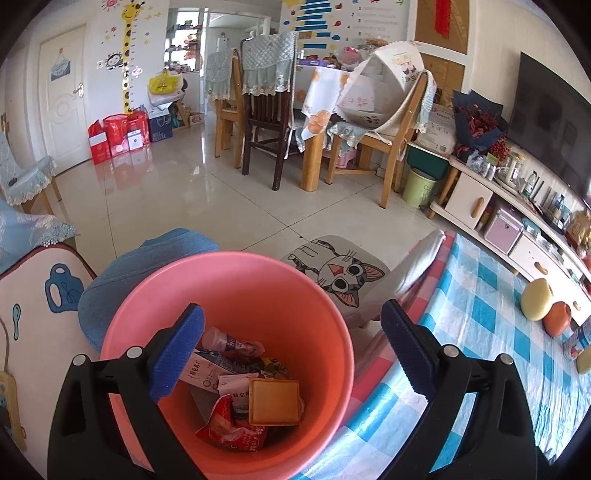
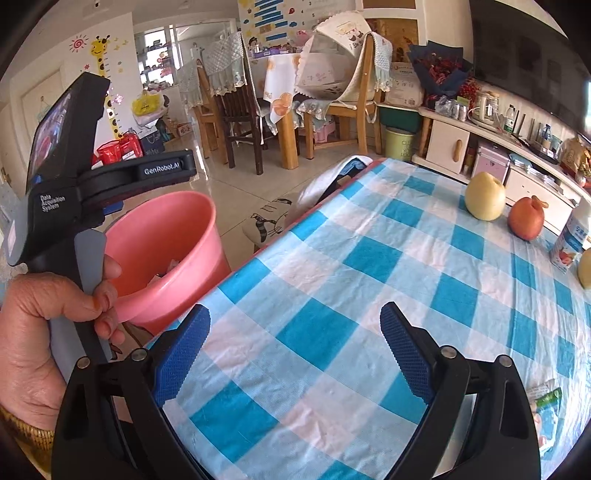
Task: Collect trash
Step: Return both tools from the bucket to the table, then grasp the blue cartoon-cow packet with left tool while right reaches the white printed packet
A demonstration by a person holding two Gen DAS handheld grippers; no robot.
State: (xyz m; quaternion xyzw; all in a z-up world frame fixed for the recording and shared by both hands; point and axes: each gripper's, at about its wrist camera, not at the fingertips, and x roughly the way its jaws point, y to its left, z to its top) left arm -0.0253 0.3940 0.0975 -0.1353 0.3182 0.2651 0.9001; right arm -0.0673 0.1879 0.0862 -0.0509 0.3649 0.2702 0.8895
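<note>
Bright daylight, sharp centre, heavy fisheye bend

You get window glare on the floor tiles (image 1: 192,173), soft shadows, and dark, curved corners; the television (image 2: 524,55) edge smears slightly.

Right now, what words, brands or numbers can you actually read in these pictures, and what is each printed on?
"GenRobot.AI": on the black arm of the left gripper.
"Data Acquisition System": on that same device's body, lower left.
Numbers "1" to "5": down the wall chart; its other text is too blurred.
Milk carton in the pink bin: Chinese print, too small to read.
Green bin, red bags, the carton on the table: lettering unreadable.
</note>
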